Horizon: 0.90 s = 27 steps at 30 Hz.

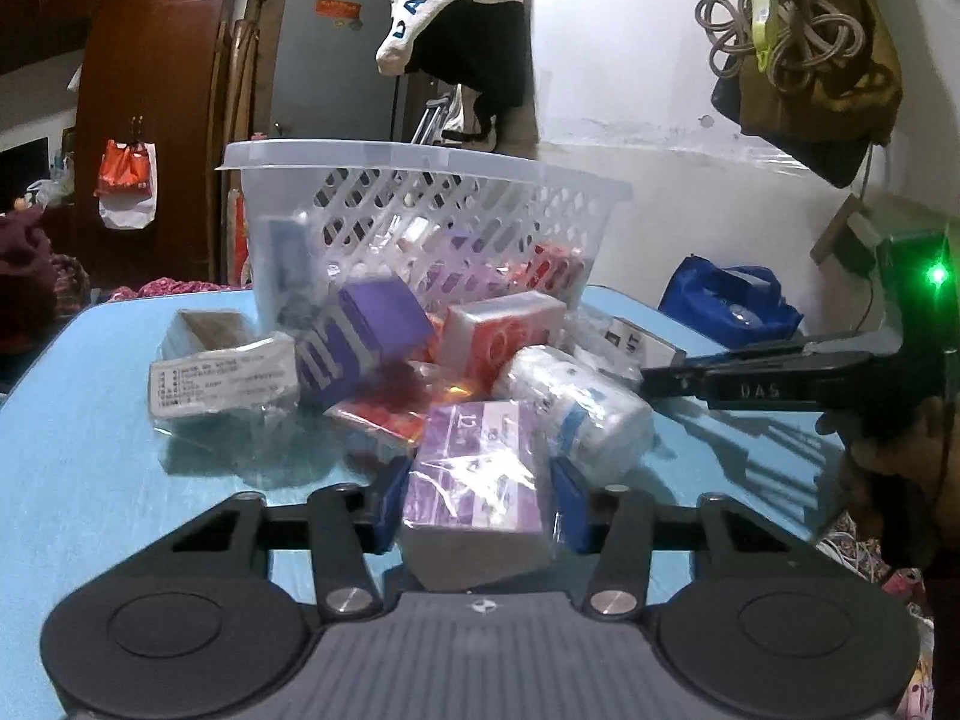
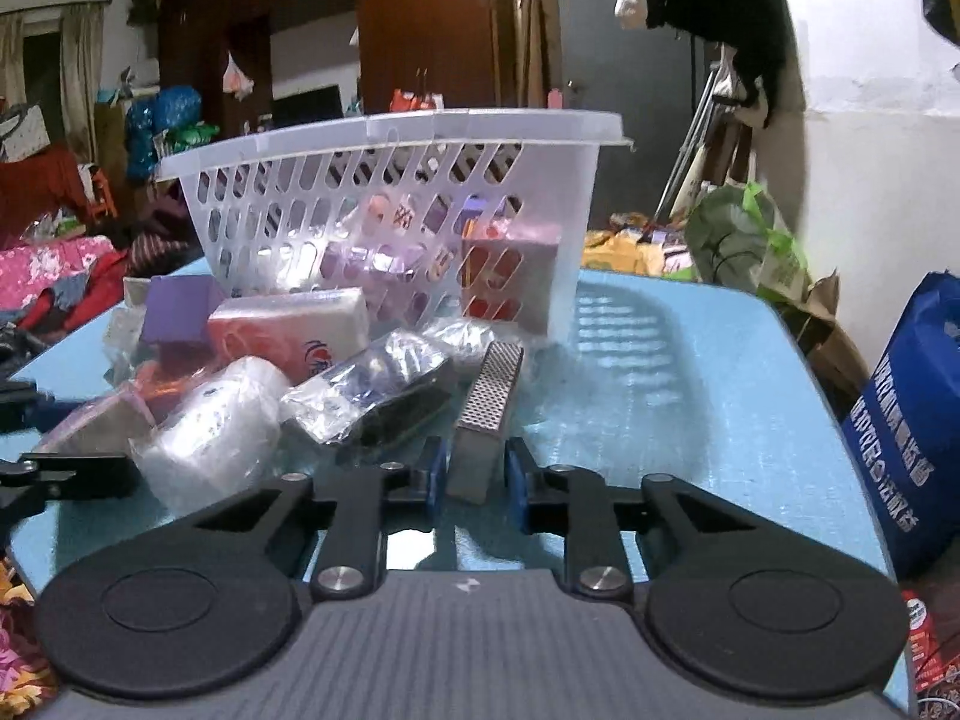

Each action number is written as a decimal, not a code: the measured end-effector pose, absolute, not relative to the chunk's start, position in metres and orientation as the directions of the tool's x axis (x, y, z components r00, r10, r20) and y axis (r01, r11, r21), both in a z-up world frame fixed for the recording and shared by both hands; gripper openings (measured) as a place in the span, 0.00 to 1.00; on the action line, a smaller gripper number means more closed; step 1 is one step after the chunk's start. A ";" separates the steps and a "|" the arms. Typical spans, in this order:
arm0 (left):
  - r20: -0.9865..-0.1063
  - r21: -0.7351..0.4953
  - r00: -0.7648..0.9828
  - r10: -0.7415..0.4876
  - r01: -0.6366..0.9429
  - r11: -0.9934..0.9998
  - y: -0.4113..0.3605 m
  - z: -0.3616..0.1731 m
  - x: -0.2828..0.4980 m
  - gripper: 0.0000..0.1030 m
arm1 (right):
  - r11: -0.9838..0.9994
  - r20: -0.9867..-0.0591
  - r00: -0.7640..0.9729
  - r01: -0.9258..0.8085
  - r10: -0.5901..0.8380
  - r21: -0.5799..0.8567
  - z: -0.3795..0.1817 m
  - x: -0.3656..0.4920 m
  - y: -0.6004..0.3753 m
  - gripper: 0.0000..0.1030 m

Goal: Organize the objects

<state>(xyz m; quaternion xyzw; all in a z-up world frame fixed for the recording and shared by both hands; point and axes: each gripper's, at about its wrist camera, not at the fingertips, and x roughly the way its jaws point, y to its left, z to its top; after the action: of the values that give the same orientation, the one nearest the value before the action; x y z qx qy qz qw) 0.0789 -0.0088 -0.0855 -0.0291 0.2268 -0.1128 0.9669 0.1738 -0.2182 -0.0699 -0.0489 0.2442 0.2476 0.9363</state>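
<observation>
A white slotted plastic basket (image 1: 420, 204) stands at the back of the blue table (image 1: 90, 450) with several boxes inside; it also shows in the right wrist view (image 2: 384, 192). A pile of wrapped boxes and a white bottle (image 1: 576, 414) lies in front of it. My left gripper (image 1: 474, 498) is shut on a purple wrapped box (image 1: 474, 468), its blue pads against both sides. My right gripper (image 2: 477, 474) straddles a slim grey mesh-patterned box (image 2: 486, 408), with the pads close to its sides; the contact is unclear. The right gripper also shows from the side in the left wrist view (image 1: 654, 381).
A purple box (image 1: 360, 348), an orange-and-white box (image 1: 504, 330) and a grey labelled box (image 1: 222, 381) lie in the pile. A blue bag (image 2: 906, 420) stands at the table's right edge. Clothes and cables hang on the wall behind.
</observation>
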 end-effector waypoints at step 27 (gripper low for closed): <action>-0.327 -0.098 0.917 -0.230 0.209 0.973 0.003 -0.090 0.052 0.51 | 0.904 -0.285 0.859 -0.421 0.425 0.078 -0.057 0.133 -0.236 0.17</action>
<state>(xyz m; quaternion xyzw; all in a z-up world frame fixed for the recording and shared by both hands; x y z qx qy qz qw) 0.0519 0.0030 -0.0897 -0.0305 0.1708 -0.1121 0.9784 0.1330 -0.2356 -0.0566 0.0063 0.1492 0.2194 0.9641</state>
